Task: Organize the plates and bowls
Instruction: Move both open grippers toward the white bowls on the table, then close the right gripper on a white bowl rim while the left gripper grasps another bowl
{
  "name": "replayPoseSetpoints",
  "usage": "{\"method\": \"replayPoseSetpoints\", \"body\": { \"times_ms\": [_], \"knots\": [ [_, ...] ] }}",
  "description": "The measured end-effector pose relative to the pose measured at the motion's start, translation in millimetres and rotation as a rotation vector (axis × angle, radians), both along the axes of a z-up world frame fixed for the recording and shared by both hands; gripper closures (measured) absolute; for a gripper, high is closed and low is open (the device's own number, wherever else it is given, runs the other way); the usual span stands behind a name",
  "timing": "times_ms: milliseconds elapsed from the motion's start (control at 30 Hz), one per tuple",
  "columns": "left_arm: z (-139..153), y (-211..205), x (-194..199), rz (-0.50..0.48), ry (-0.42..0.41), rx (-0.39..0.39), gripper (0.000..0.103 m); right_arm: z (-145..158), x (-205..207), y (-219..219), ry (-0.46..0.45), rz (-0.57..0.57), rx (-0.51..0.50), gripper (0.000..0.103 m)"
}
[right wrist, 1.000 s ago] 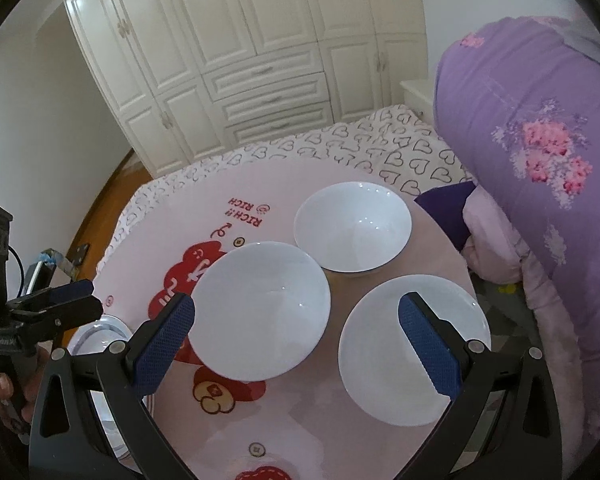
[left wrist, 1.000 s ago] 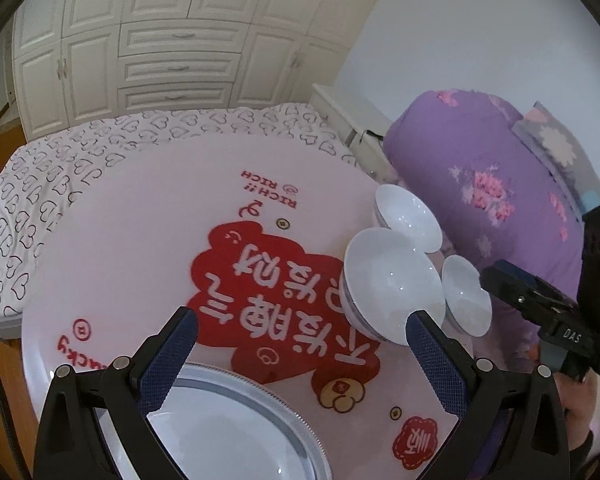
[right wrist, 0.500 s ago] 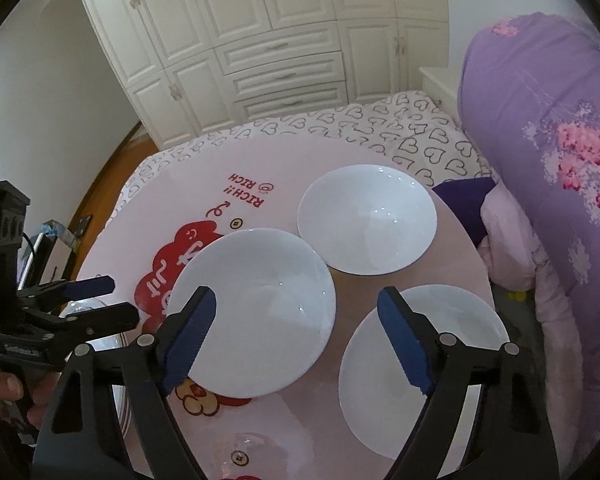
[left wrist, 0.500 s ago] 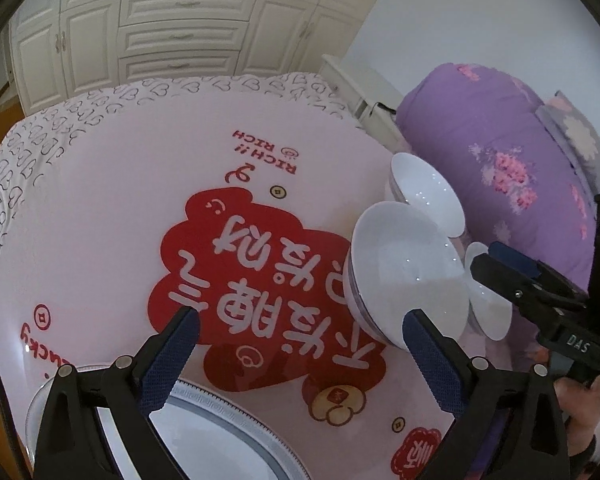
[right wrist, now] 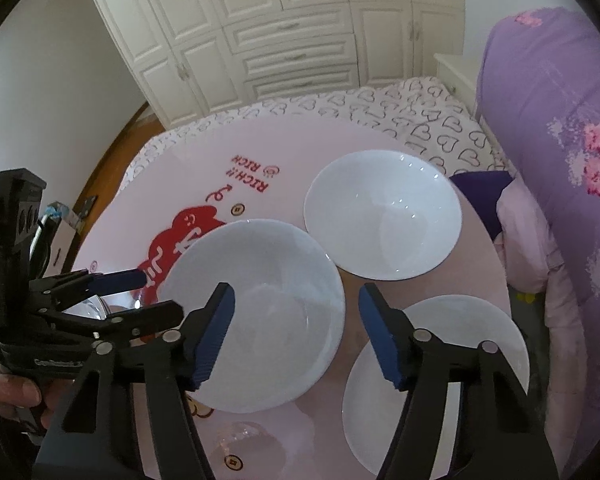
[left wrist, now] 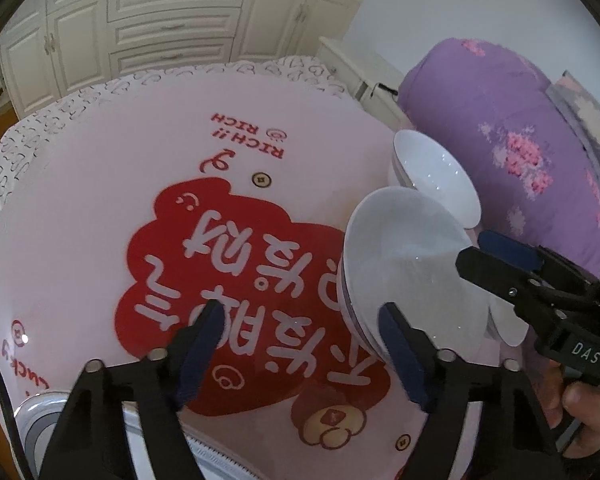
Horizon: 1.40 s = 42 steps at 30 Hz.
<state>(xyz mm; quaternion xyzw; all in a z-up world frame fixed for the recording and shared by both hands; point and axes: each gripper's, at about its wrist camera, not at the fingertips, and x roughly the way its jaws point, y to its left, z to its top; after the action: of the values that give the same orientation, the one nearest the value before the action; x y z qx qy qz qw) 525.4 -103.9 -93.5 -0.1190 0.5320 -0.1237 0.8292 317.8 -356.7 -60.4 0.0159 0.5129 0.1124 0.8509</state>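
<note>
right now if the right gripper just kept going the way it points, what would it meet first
Most likely the near right rim of the closest white bowl. The right gripper, jaws closing with nothing gripped yet, straddles that rim: one finger over the bowl's inside, the other over bare table before the plate. Depth is unclear.

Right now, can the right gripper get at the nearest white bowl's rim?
Probably yes. The right gripper hangs over the nearest white bowl, its closing jaws straddling the bowl's right rim with nothing between. The left gripper sits off the opposite rim.
</note>
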Motion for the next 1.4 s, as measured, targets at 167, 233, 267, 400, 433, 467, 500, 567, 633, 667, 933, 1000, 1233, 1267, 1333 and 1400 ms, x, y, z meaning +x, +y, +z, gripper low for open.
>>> {"method": "replayPoseSetpoints", "body": {
  "times_ms": [167,233,267,400,433,467,500,567,633,667,933,1000,1233,1267,1333,1400],
  "knots": [
    [-11,-8,13,-0.018,0.032,-0.035,0.051,-11,6,6,0.043,0.018,-0.038,0.050],
    [-18,-12,19,-0.031,0.053,-0.067,0.056,-15,8,6,0.054,0.016,-0.049,0.057],
    [-22,-13,22,-0.031,0.064,-0.083,0.060,-17,10,5,0.061,0.012,-0.051,0.060],
    [-31,-17,28,-0.039,0.086,-0.121,0.083,-25,13,1,0.080,-0.014,-0.049,0.085],
    [-32,-18,29,-0.043,0.089,-0.124,0.091,-26,13,0,0.084,-0.018,-0.042,0.087],
    [-32,-19,30,-0.039,0.085,-0.114,0.091,-28,13,2,0.089,-0.017,-0.040,0.087],
    [-32,-19,31,-0.036,0.082,-0.114,0.091,-29,13,4,0.088,-0.018,-0.060,0.087],
    [-33,-19,32,-0.028,0.085,-0.122,0.092,-30,11,4,0.087,-0.033,-0.060,0.087],
    [-33,-18,31,-0.027,0.088,-0.129,0.093,-30,11,2,0.090,-0.052,-0.041,0.087],
    [-33,-17,30,-0.026,0.088,-0.129,0.093,-29,11,2,0.090,-0.056,-0.035,0.087],
    [-21,-3,22,-0.006,0.081,-0.138,0.093,-24,6,12,0.094,-0.057,-0.019,0.087],
    [-18,2,20,-0.001,0.082,-0.141,0.093,-23,5,15,0.093,-0.059,-0.017,0.087],
    [-11,24,13,0.027,0.080,-0.157,0.093,-18,5,30,0.087,-0.055,0.005,0.087],
    [-10,28,13,0.031,0.080,-0.160,0.093,-17,6,34,0.085,-0.052,0.007,0.087],
    [-7,39,12,0.045,0.078,-0.168,0.093,-16,7,42,0.083,-0.044,0.011,0.087],
    [-3,49,10,0.056,0.074,-0.169,0.093,-16,9,49,0.084,-0.038,0.016,0.087]
  ]
}}
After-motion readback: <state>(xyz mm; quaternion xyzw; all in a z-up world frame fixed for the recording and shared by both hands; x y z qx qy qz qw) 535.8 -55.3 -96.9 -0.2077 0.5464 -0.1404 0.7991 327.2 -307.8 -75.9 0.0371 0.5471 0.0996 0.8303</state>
